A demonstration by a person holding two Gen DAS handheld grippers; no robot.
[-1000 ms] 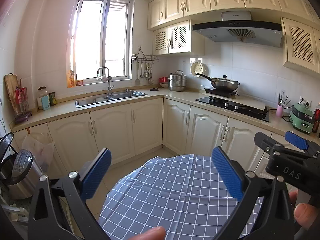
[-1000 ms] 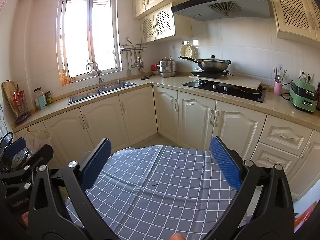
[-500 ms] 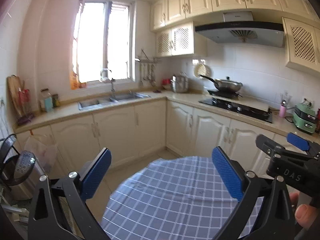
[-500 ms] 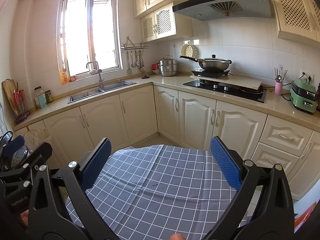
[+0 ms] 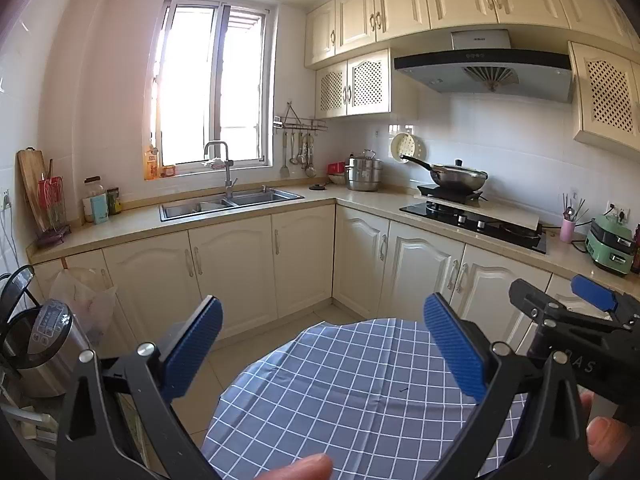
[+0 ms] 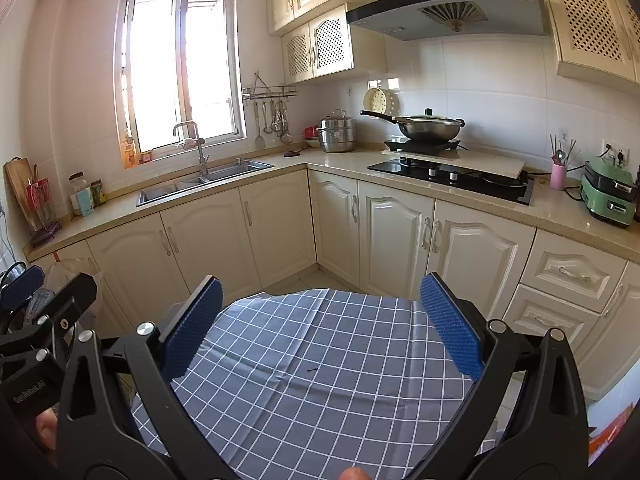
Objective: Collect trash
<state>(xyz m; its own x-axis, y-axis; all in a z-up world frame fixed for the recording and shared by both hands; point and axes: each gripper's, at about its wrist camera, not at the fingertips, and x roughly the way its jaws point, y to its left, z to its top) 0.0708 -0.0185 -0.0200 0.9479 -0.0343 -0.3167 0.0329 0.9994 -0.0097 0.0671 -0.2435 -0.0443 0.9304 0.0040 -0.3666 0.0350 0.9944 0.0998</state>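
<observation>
Two handheld black claws with blue ribbed pads hover side by side above a round counter covered with a blue-grey cloth checked in white lines (image 6: 320, 376). The left claw (image 5: 324, 350) has its jaws spread wide with nothing between them. The right claw (image 6: 320, 326) is likewise wide apart and holds nothing. In the left wrist view the right claw shows at the right edge, with fingertips (image 5: 608, 436) of the person's hand under it; in the right wrist view the left claw shows at the lower left edge.

No trash can be made out on the checked cloth; only a tiny dark speck (image 6: 312, 369) lies near its middle, too small to identify. A translucent plastic bag (image 5: 86, 304) hangs on the cream cabinet front at the far left, well apart from both claws. Beside it, lower left, stands a steel cooker with an open black lid (image 5: 38, 344).

Beyond the round counter runs an L-shaped beige kitchen worktop (image 6: 340, 162) over cream cabinet doors. A steel double sink with a tall tap (image 6: 204, 182) sits under a bright window (image 6: 180, 72). To the right are a stacked steel steamer pot (image 6: 338, 136), a lidded steel wok on a black burner (image 6: 428, 128), a black glass hob (image 6: 452, 180), a pink utensil cup (image 6: 558, 176) and a green appliance (image 6: 608, 200). A grey extractor hood (image 6: 448, 14) hangs above the hob.
</observation>
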